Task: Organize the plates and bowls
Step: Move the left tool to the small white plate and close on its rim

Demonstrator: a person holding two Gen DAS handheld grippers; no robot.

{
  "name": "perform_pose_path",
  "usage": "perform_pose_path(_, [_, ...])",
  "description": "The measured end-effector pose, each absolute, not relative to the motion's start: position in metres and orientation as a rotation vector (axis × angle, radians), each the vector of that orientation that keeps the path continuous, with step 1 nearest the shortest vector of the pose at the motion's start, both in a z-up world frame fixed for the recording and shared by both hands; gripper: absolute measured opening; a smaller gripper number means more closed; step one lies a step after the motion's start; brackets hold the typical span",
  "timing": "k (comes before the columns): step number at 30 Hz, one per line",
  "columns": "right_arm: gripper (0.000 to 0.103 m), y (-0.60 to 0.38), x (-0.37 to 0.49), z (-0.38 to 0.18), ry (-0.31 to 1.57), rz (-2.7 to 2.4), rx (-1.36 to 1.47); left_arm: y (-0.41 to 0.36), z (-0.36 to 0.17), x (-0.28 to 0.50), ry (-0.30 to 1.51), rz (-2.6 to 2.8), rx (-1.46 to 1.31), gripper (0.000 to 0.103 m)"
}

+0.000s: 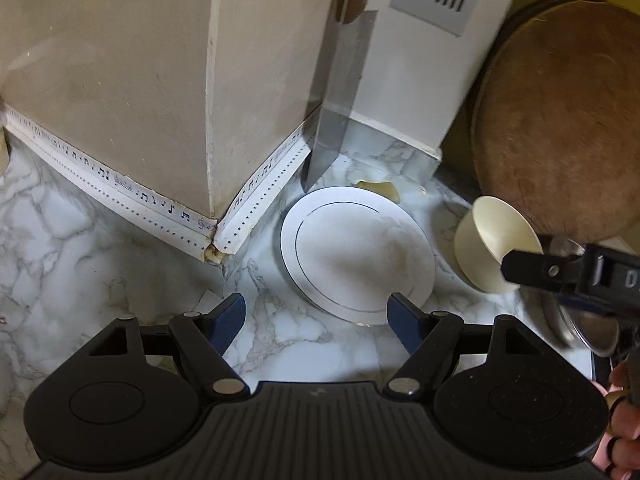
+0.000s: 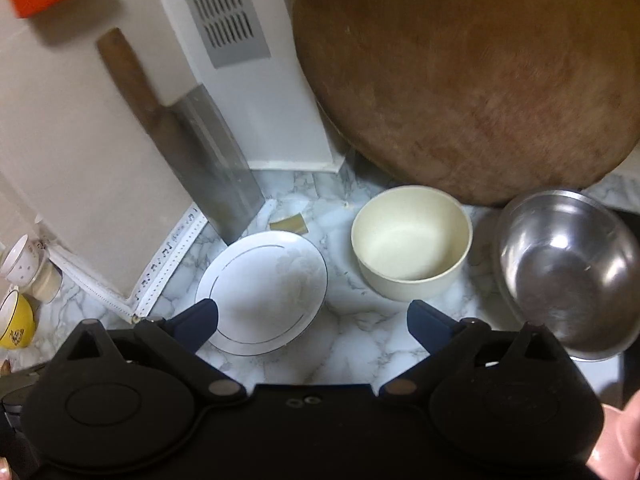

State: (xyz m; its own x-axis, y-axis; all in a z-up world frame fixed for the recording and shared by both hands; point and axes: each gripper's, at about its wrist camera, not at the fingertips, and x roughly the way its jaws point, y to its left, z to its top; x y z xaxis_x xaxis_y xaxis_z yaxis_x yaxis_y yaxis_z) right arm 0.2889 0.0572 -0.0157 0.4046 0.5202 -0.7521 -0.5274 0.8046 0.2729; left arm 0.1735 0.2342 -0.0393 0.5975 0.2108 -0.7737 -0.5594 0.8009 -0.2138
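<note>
Everything here is placed from the white plate (image 2: 262, 292), which lies flat on the marble worktop (image 2: 360, 344) in the corner below the leaning cleaver (image 2: 218, 176).

The cream bowl (image 2: 412, 246) stands upright just to the right of the plate, apart from it, with a strip of bare worktop between them. Further right again, beyond the cream bowl, sits the steel bowl (image 2: 568, 268), tilted and close against the big round wooden board (image 2: 480, 80) that leans behind both bowls.

The right gripper (image 2: 312, 320) hangs above the near edge of the plate with its jaws spread wide and nothing between them. Its left finger overlaps the near-left rim of the plate in the right wrist view, and its right finger lies below the cream bowl, so the gap spans the bare strip between plate and bowl. The bowl therefore lies ahead and slightly right of this gripper.

The left gripper (image 1: 316, 320) is also spread and empty, further to the left of the plate; the plate (image 1: 358, 254) lies ahead and right of it, with only its right finger over the near rim.

The plate is round, so it offers no long axis. I judge the right hand the nearer one to both bowls, and the left hand better placed for the plate. Whether any pad touches the plate I cannot tell.
</note>
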Motion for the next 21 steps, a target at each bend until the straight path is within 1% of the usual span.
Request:
perform_pose_path(4, [0.096,0.065,0.306,-0.036,1.007,0.648,0.014,0.242,-0.048,0.184,0.819,0.489,-0.505,0.078])
perform_pose_path(8, [0.084,0.071,0.320,-0.055,1.077,0.646,0.056,0.249,-0.059,0.192,0.825,0.493,-0.565,0.078])
perform_pose_path(16, [0.078,0.082,0.335,-0.076,1.141,0.628,0.120,0.252,-0.074,0.204,0.822,0.518,-0.587,0.076])
perform_pose_path(18, [0.073,0.084,0.338,-0.082,1.158,0.631,0.132,0.253,-0.077,0.204,0.813,0.527,-0.588,0.072])
perform_pose_path(20, [0.068,0.086,0.339,-0.088,1.174,0.634,0.145,0.256,-0.081,0.205,0.817,0.527,-0.616,0.056])
perform_pose_path(21, [0.064,0.087,0.340,-0.090,1.181,0.637,0.147,0.258,-0.083,0.206,0.816,0.528,-0.629,0.055])
